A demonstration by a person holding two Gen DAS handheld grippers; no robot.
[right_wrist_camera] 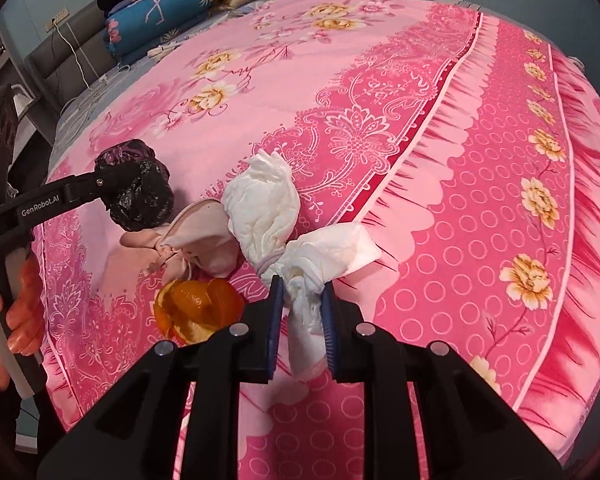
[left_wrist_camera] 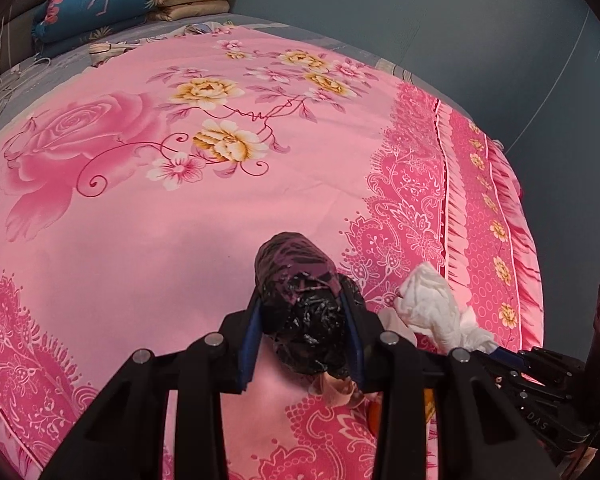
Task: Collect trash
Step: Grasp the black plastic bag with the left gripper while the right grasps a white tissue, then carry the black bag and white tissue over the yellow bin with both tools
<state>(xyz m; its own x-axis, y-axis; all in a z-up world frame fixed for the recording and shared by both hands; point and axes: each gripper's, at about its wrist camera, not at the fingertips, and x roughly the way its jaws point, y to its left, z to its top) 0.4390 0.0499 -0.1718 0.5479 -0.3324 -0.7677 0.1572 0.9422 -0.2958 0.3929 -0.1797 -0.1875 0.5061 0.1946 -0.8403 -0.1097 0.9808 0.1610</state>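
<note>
Over the pink bedspread, your left gripper is pinching the crumpled black plastic bag between its blue pads. From the right wrist, your right gripper is pressed onto the white tissue wad; orange peel and a pinkish wrapper lie on the bed just left of it. You look mid-pickup; next, probably carry both pieces to a bin, none visible.
</note>
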